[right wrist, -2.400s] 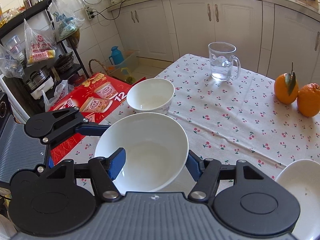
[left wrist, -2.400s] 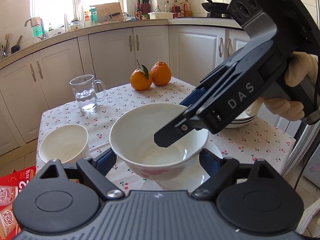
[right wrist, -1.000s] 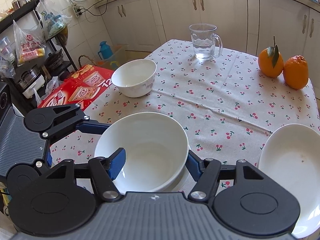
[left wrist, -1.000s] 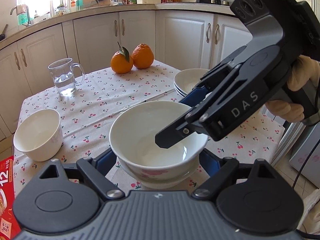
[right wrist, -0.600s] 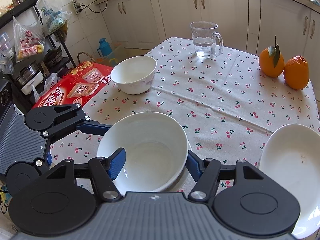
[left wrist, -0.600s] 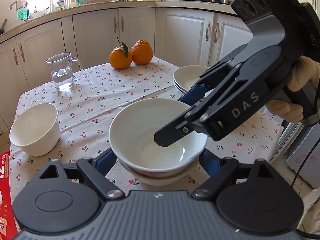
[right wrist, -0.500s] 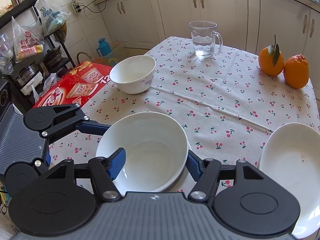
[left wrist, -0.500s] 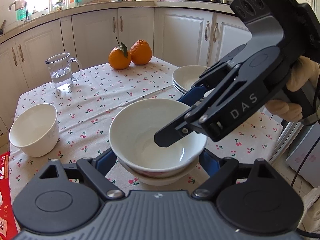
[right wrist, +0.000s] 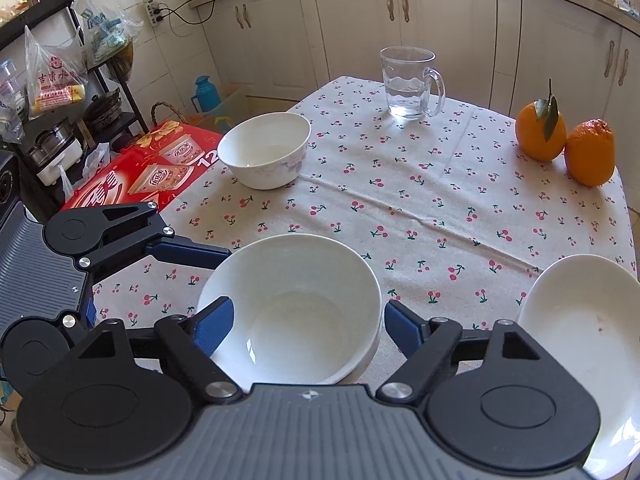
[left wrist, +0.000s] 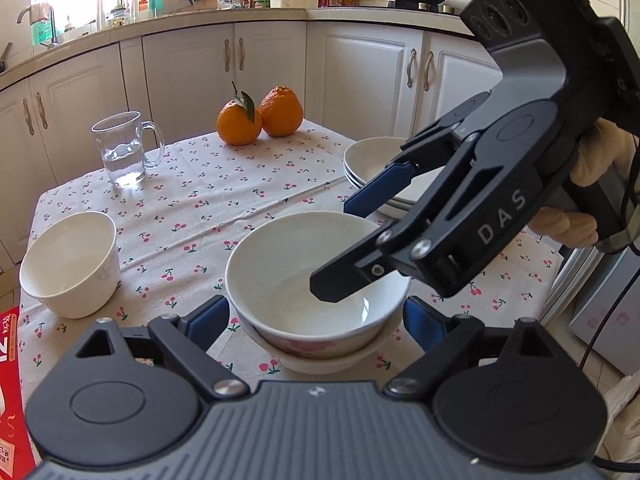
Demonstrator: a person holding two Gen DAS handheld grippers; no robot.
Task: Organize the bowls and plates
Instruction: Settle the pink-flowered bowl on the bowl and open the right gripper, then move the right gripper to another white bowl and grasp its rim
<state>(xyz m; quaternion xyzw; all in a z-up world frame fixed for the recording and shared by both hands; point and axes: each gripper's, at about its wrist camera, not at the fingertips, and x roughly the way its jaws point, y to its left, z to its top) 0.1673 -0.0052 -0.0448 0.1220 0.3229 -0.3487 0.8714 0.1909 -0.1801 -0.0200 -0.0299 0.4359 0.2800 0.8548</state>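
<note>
A large white bowl [left wrist: 280, 264] with a pink flower print sits nested in a second white dish [left wrist: 320, 360] near the table's front edge. My left gripper [left wrist: 316, 324] straddles it and its jaws are opening, with a small gap between each blue pad and the bowl's side. My right gripper [left wrist: 336, 246] comes in from the right and its jaws are opening too. One of its fingers hangs inside the bowl and the other stands off outside the rim. The right wrist view shows the same bowl [right wrist: 304, 280] with my right gripper [right wrist: 308, 316] across its right wall, pads clear.
A smaller white bowl [left wrist: 70, 264] stands at the table's left side. A stack of white plates [left wrist: 372, 156] lies to the right. A glass mug [left wrist: 122, 148] of water and two oranges [left wrist: 260, 120] sit at the back. A red box [right wrist: 140, 176] lies off the table.
The right gripper's fingers have spread and let go of the bowl's rim. The left gripper's pads have drawn away from the bowl's sides. The bowl stays nested in the dish.
</note>
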